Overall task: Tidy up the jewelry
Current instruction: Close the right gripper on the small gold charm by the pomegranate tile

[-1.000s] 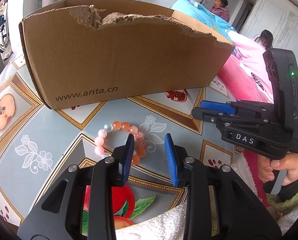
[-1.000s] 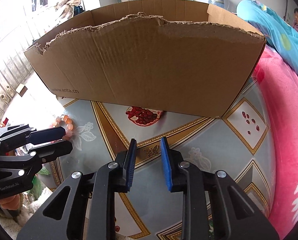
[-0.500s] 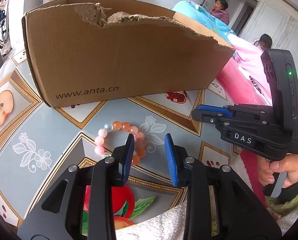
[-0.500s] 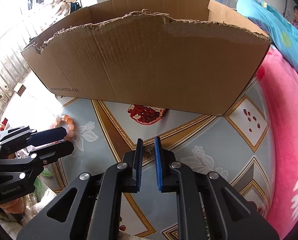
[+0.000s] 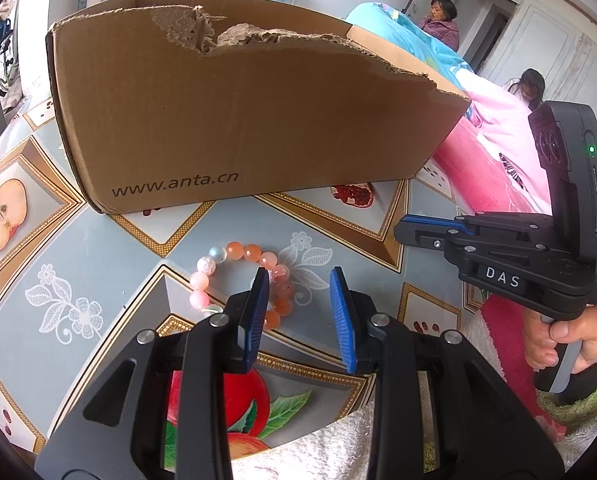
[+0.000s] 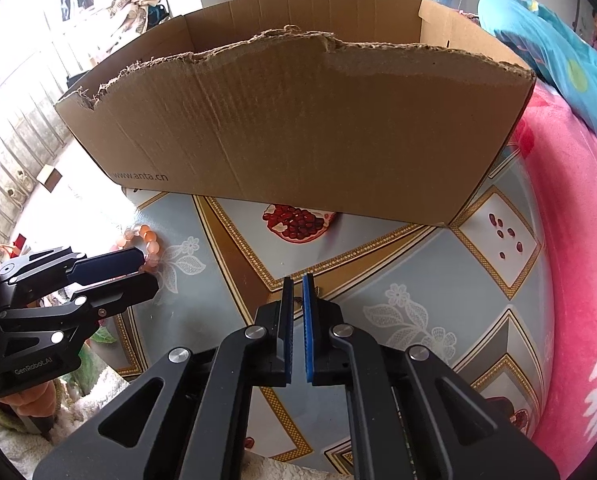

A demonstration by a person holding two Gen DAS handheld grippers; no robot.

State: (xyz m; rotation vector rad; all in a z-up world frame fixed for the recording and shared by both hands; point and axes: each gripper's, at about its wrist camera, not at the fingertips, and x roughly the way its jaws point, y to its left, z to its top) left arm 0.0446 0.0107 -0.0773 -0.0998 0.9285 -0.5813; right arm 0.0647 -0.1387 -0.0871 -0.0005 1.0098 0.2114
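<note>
Left gripper (image 5: 298, 304): blue fingers (image 5: 254, 316) parted to a middling gap, nothing pinched between them, pointing down at the worktop (image 5: 98, 264). Just past the tips, slightly to the left of the gap in the left wrist view, a bead bracelet (image 5: 238, 280) lying flat in a loop of pink, orange and pale beads; the loop's right side partly hidden behind the left finger, its far arc curving toward the upper left. Whether the finger touches the beads: cannot tell.

Right gripper (image 6: 297, 312): fingers drawn almost together after just having been closing, only a thin slit left, nothing caught in it. Bare patterned worktop ahead of the tips. In that view, bracelet seen only as a few beads far to the left of the frame, beside the other tool's fingers.

Beyond both, a torn cardboard box (image 5: 238, 120), open at the top, filling the upper half of each frame, long side facing the tools. Probably the place for the bracelet, though its inside is mostly hidden.

Deciding relation: bracelet lies right in front of the left fingers, a touch left of centre, and well apart from the right ones. Left hand clearly nearer; a small shift left and down would likely bracket one side of the loop. Beads round and smooth, so likely to roll or slip from a shallow pinch.
</note>
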